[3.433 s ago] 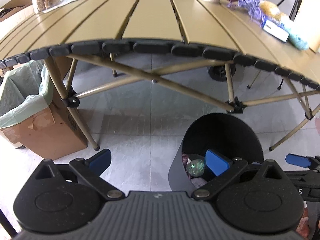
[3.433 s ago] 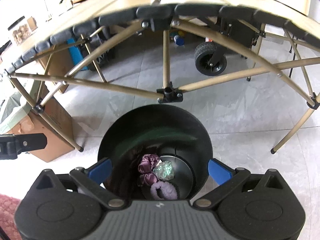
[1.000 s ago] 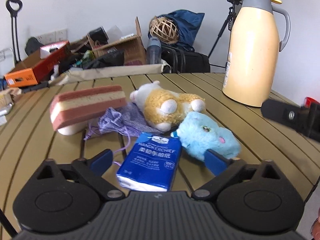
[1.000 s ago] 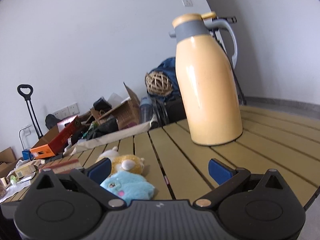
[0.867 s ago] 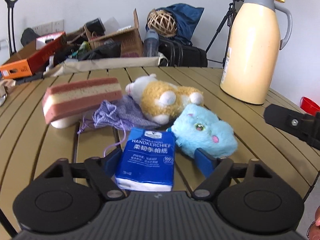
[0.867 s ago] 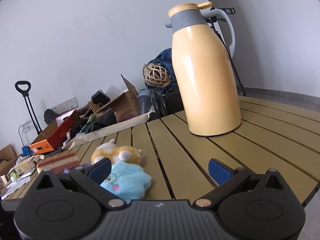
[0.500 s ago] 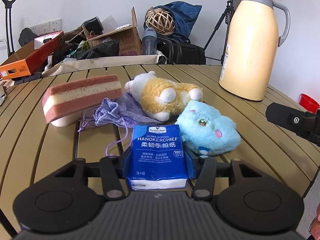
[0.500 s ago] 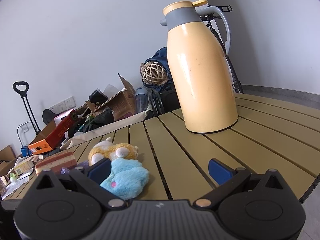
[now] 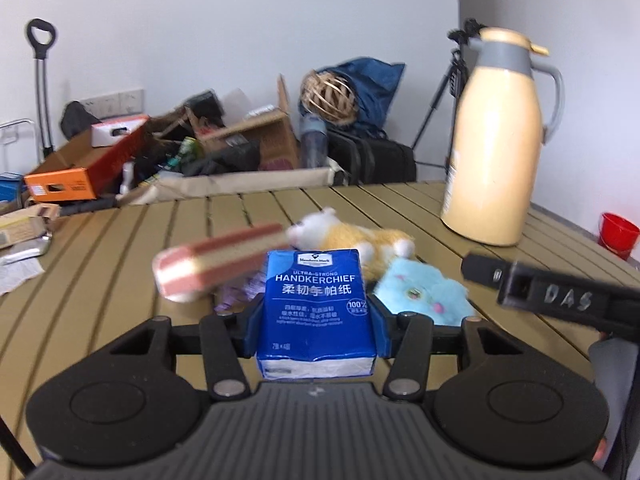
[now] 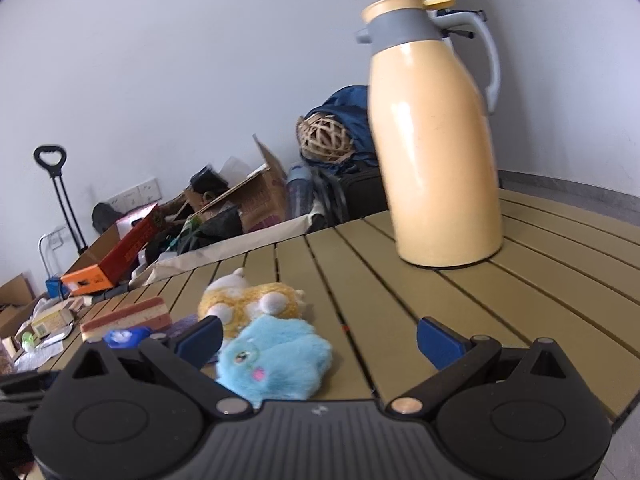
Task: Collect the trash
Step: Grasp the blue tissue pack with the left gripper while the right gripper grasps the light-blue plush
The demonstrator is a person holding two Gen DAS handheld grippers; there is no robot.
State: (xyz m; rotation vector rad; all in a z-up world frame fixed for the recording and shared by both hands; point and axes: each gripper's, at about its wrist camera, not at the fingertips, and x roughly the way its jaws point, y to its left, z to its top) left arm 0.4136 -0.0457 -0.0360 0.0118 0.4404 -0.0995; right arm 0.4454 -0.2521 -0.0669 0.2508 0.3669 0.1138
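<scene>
Tissue pack: blue plastic-wrapped handkerchief packet (image 9: 316, 308), clear above the slatted tan tabletop (image 9: 120, 256).
Left gripper (image 9: 316, 320): clamped on its long sides.
Handling: light, soft, slippery film; squeeze gently mid-body.
Right gripper (image 10: 320, 338): wide, empty.

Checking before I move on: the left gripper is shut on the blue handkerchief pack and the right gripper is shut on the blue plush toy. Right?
Not quite. The right gripper is open; the right wrist view shows the blue plush toy lying loose on the table. The left gripper does grip the blue handkerchief pack.

Slatted table before a plain white wall

Olive slatted table (image 9: 120, 248) fills the foreground; white wall (image 9: 224, 20) behind, outlets (image 9: 120, 101) at ten o'clock, cluttered cardboard boxes (image 9: 256, 140) at twelve, tripod (image 9: 444, 92) at two.
</scene>
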